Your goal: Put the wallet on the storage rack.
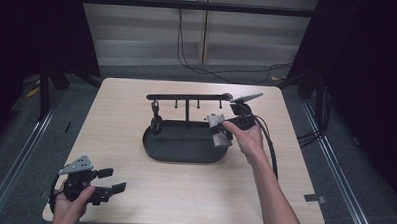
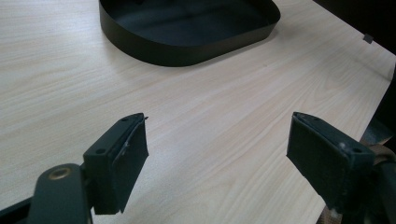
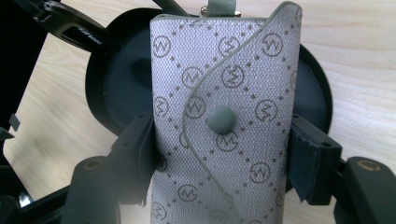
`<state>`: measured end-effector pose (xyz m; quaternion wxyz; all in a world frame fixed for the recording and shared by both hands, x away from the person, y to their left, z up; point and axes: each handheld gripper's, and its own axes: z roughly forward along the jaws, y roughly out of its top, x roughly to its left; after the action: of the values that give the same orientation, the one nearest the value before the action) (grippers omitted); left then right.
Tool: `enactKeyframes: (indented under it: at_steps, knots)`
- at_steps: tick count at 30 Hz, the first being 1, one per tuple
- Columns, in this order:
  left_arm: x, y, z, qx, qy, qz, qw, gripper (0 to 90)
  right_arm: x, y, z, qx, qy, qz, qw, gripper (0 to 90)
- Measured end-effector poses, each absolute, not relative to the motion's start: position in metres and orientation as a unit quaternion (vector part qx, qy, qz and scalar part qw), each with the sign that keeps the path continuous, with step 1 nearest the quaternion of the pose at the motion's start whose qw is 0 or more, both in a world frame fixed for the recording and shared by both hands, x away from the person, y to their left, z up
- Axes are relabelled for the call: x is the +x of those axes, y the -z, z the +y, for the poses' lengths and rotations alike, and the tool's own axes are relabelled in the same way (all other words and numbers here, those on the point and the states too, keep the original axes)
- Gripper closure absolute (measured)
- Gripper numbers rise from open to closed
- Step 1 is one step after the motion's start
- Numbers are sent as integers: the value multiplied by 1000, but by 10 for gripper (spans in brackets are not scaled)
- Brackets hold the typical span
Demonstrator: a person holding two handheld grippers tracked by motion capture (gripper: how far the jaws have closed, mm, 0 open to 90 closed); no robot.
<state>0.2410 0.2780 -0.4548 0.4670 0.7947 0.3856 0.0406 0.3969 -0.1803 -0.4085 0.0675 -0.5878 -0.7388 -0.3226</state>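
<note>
My right gripper (image 1: 225, 131) is shut on a grey key pouch (image 1: 217, 128) over the right end of a black oval tray (image 1: 185, 156). In the right gripper view the pouch (image 3: 224, 93) stands upright between the jaws. It is woven with a monogram pattern, and its curved flap closes with a grey snap. A metal clasp sits at its top edge. A black T-shaped rack (image 1: 187, 97) with small hooks rises from the tray. A dark item (image 1: 156, 121) hangs from its left hook. My left gripper (image 1: 115, 180) is open near the table's front left corner, with nothing between its pads (image 2: 123, 158).
The light wood table (image 1: 133, 190) ends close behind the left gripper. Cables (image 1: 270, 144) trail from the right gripper across the table's right side. In the left gripper view the tray wall (image 2: 187, 49) lies ahead, with bare wood in between.
</note>
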Motion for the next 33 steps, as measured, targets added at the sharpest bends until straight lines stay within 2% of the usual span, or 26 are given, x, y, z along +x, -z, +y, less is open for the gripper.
enactKeyframes:
  at_steps: [14,33]
  knots:
    - [241,456,278,795,-39,386,466,201,402,445,-172,-600,315,-732,69,333]
    - [241,455,278,795,-39,386,467,201,407,469,-155,-600,288,-744,59,329]
